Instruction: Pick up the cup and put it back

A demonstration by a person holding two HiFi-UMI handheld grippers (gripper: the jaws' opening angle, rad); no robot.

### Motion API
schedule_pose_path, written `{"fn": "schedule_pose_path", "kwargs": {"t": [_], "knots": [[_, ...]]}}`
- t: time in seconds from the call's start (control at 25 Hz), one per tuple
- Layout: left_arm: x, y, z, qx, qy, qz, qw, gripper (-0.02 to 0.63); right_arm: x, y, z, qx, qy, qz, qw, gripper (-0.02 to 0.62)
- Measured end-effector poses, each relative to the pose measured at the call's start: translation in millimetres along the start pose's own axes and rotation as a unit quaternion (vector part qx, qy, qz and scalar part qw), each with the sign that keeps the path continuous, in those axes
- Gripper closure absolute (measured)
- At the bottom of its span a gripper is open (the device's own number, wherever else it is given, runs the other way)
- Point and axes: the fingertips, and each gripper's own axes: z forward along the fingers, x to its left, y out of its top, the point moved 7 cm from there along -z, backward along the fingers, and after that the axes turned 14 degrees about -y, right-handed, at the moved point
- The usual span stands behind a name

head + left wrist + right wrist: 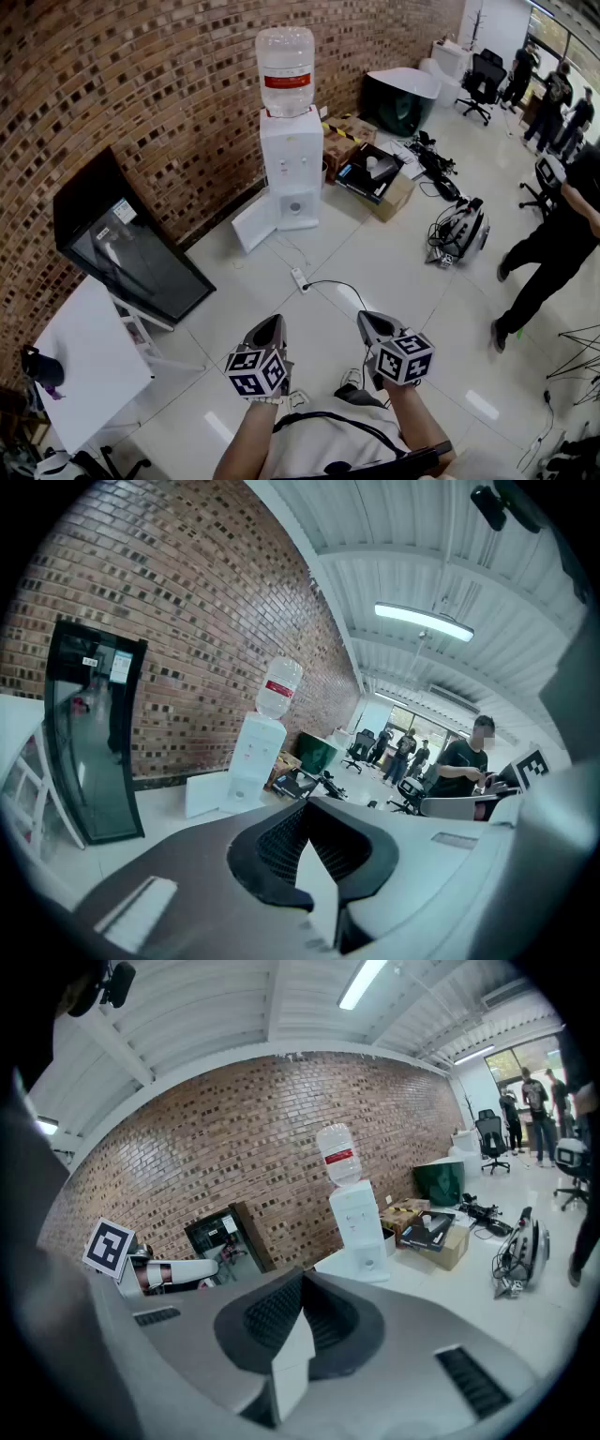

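Looking steeply down on the left gripper and the right gripper, held side by side over the white floor, noses dipped a little. Both shut tight, with nothing between the pads.

Well ahead, spotting what looks like the cup: small, white, sitting on a dark box that tops a cardboard carton, just right of the water dispenser. Seems to stand upright, long axis vertical, mouth up. Too small to swear to it. Well apart from either gripper.

Now the room for moving. Open floor from the grippers up to the dispenser, crossed only by a power strip and its black cable. Closed off at the back by the brick wall. On the left, a black screen tilted by that wall, then the corner of a white table. Right of the carton, a tangle of cables and gear on the floor, and beyond it a person in dark clothes at the frame's edge. Farther back, more people near office chairs.
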Motion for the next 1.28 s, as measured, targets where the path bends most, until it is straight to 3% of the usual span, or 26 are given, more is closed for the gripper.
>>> {"fn": "schedule_pose_path", "kwargs": {"t": [0.8, 1.28], "knots": [[29, 7, -31, 0.012, -0.024, 0.002, 0.9996, 0.614, 58, -14, 8, 0.01, -0.005, -0.006, 1.0, 0.591], [66, 24, 28, 0.024, -0.014, 0.002, 0.9996, 0.614, 33, 2, 77, 0.015, 0.005, 0.014, 1.0, 0.583]]}}
